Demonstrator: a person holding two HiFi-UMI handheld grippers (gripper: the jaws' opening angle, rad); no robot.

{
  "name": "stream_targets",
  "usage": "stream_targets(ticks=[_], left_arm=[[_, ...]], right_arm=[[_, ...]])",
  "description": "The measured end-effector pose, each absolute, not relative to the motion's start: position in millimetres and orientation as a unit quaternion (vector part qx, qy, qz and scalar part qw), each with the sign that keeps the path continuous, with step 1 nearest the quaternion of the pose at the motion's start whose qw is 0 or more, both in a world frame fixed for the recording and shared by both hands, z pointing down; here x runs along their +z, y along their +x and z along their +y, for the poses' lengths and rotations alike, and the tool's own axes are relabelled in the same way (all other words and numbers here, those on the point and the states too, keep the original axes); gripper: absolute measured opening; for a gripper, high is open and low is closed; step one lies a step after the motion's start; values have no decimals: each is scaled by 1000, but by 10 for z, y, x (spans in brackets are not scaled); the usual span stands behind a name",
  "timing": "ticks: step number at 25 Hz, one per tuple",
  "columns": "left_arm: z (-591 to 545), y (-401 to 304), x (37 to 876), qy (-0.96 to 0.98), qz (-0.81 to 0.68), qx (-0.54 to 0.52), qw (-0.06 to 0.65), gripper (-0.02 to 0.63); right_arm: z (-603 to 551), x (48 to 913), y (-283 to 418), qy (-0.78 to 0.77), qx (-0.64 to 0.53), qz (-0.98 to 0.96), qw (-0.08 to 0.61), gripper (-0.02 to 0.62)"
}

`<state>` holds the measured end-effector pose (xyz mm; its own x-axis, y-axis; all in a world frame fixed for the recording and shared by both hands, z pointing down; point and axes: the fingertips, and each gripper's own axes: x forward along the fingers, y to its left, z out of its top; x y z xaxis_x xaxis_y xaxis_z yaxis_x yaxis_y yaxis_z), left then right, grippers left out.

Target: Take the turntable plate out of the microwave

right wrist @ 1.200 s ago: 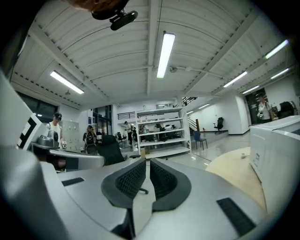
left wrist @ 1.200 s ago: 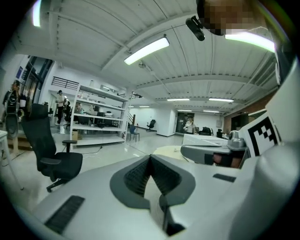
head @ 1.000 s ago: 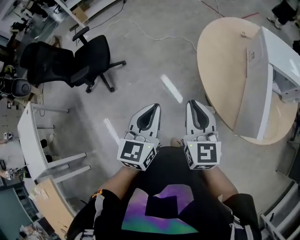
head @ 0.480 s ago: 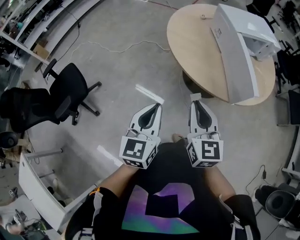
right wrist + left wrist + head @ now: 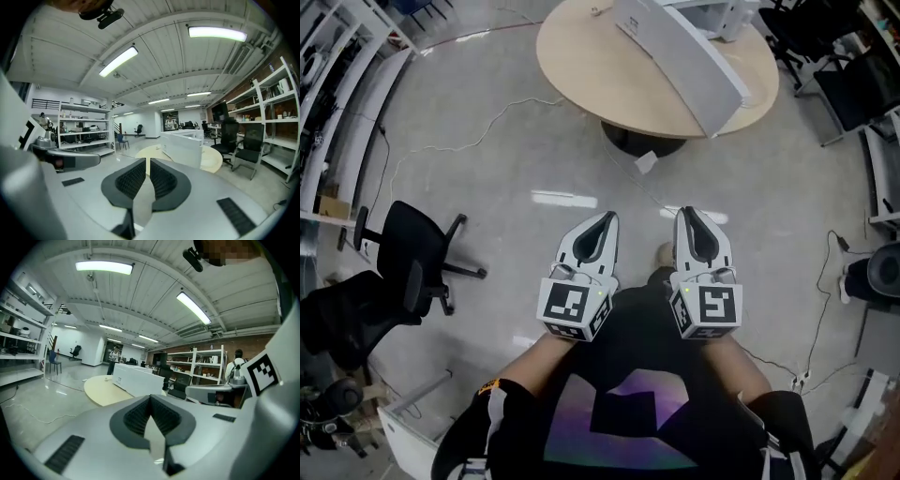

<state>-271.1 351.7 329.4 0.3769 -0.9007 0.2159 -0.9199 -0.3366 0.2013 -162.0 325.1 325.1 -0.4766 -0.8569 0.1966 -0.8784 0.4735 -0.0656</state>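
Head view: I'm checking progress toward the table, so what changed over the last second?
The view swung: the round beige table bearing the long white box went from the right edge to top centre; the black office chair slid from upper left to lower left. Nothing taken or released. The left gripper and right gripper stayed shut, empty, side by side.

The left tongs (image 5: 605, 217) and right tongs (image 5: 687, 212) have pale grey-white shells and dark grey ribbed pads, and the cube (image 5: 574, 307) on each bears black square markers on white. The round bench (image 5: 581, 66) is light beige wood, the long box (image 5: 675, 56) white. The floor (image 5: 506, 159) is glossy grey with white streaks of light. The office chair (image 5: 417, 253) is black. The person's shirt (image 5: 623, 342) is black with a print shading from purple to green
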Motion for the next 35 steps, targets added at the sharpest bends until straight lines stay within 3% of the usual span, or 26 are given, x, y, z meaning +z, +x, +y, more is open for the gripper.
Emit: stream_targets(ticks=[17, 35], left_arm=[[3703, -1098, 3056, 884, -453, 40, 104, 46], [3782, -816, 3100, 899, -427, 52, 85, 46]], right_arm=[[3792, 3052, 82, 624, 64, -777, 55, 41], [4002, 3130, 324, 647, 67, -757, 53, 17]])
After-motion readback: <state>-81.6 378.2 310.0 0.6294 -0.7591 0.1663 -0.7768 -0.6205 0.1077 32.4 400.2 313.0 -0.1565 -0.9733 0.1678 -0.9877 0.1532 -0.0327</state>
